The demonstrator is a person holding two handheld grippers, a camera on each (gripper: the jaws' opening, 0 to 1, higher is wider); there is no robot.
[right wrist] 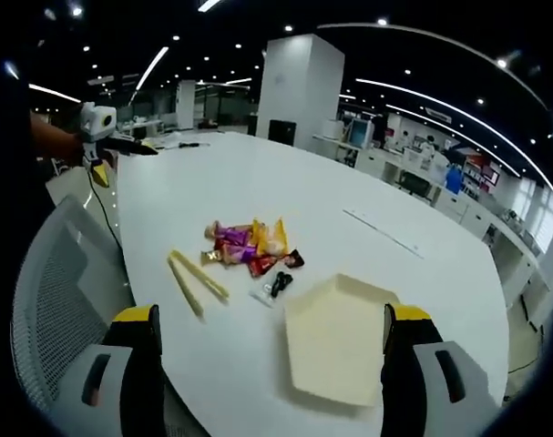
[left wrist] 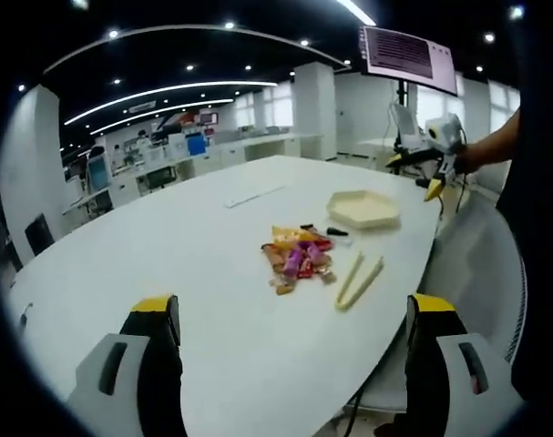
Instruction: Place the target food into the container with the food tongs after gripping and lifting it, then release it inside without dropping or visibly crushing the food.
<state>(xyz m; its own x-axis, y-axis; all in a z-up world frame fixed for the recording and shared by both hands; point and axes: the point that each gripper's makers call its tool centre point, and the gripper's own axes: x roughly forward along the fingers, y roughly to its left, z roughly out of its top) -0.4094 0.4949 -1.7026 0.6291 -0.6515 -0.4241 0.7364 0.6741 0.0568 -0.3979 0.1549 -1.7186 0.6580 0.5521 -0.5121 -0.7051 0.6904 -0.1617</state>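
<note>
Snacks (left wrist: 299,259) lay heaped mid-table in my left gripper view, the pale tongs (left wrist: 359,280) just beside them and the shallow cream container (left wrist: 363,208) beyond on the white table (left wrist: 167,246). My left gripper (left wrist: 292,341) hung jaws apart, holding nothing. The right gripper (left wrist: 431,157) showed past the table's edge.

My right gripper view had the container (right wrist: 338,339) nearest, snacks (right wrist: 251,244) and tongs (right wrist: 197,281) further off. My right gripper (right wrist: 271,350) was spread wide, empty, with the left gripper (right wrist: 103,137) beyond a mesh chair (right wrist: 53,300).

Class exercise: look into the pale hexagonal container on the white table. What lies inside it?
In the right gripper view the container shows a bare pale floor, with nothing inside. The snack pile and tongs lie outside it on the table. The table beneath the container is covered.
</note>
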